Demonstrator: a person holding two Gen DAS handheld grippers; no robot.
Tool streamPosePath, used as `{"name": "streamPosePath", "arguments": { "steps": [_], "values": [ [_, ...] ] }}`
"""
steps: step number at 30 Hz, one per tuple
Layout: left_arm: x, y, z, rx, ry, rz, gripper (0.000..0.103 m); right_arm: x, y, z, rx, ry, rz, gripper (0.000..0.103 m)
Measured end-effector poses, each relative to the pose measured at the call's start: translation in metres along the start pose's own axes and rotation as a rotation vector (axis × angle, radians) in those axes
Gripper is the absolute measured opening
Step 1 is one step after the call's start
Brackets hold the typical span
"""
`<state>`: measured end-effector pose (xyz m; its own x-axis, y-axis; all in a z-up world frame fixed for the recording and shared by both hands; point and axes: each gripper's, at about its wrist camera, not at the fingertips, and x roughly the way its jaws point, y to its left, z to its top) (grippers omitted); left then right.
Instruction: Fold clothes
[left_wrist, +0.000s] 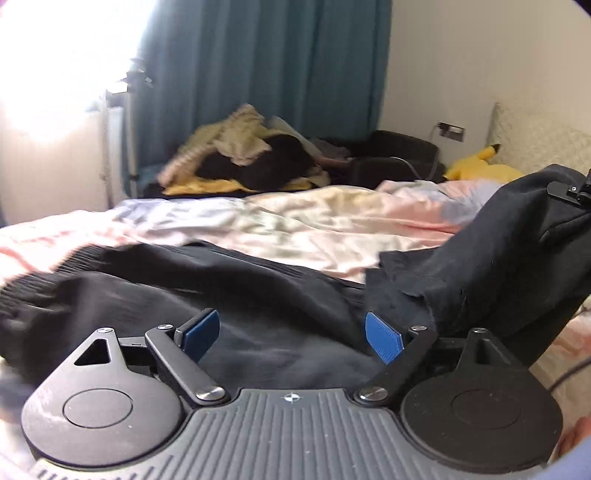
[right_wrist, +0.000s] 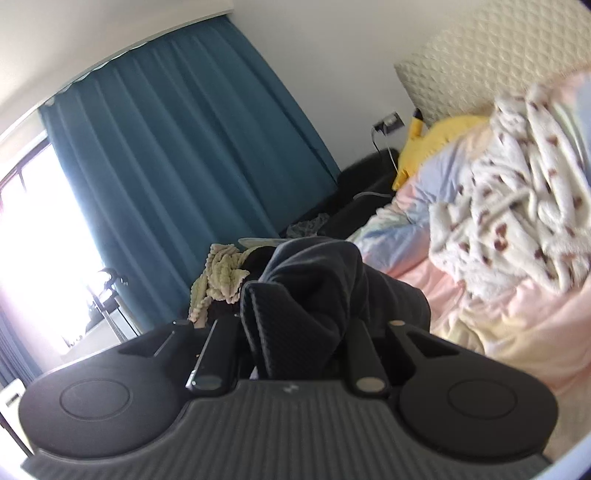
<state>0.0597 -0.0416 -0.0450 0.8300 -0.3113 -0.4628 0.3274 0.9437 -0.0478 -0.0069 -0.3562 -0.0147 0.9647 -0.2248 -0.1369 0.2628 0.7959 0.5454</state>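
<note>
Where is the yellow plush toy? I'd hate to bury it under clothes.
In the left wrist view the yellow plush toy lies far right, at the bed's head against the quilted headboard, beyond the pastel duvet.

A teal curtain (left_wrist: 258, 85) hangs at the far side beside a bright window (right_wrist: 40, 229). Below it lies a heap of cream and dark laundry (left_wrist: 240, 155) on a yellow cloth. A pastel pink bedspread (left_wrist: 295, 225) covers the bed. A yellow plush toy (right_wrist: 436, 136) sits far right near a quilted headboard (right_wrist: 491, 48). A white fleece blanket with brown spots (right_wrist: 517, 195) lies crumpled on the bed.
</note>
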Motion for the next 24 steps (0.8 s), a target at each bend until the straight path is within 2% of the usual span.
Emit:
{"name": "streamPosePath", "arguments": {
  "steps": [5,11,13,15,18,21,23,24],
  "values": [
    [-0.034,0.043,0.017,-0.092,-0.053,0.045,0.090,0.009,0.047,-0.006,-0.185,-0.040,0.075,0.018],
    [-0.056,0.097,0.036,-0.198,-0.105,0.091,0.090,0.022,0.130,-0.028,-0.359,-0.058,0.204,0.018],
    [-0.064,0.119,0.039,-0.264,-0.142,0.143,0.090,0.035,0.160,-0.042,-0.394,-0.043,0.253,0.018],
    [-0.081,0.146,0.039,-0.361,-0.215,0.208,0.090,0.048,0.193,-0.060,-0.432,-0.016,0.307,0.018],
    [-0.100,0.193,0.035,-0.564,-0.321,0.293,0.090,0.069,0.245,-0.102,-0.498,0.045,0.404,0.018],
    [-0.111,0.241,0.020,-0.760,-0.401,0.392,0.090,0.086,0.292,-0.163,-0.587,0.139,0.498,0.018],
    [-0.108,0.265,0.008,-0.854,-0.395,0.461,0.090,0.096,0.316,-0.212,-0.675,0.224,0.555,0.018],
    [-0.104,0.275,0.002,-0.888,-0.372,0.471,0.090,0.101,0.326,-0.238,-0.725,0.281,0.581,0.018]
  ]
}}
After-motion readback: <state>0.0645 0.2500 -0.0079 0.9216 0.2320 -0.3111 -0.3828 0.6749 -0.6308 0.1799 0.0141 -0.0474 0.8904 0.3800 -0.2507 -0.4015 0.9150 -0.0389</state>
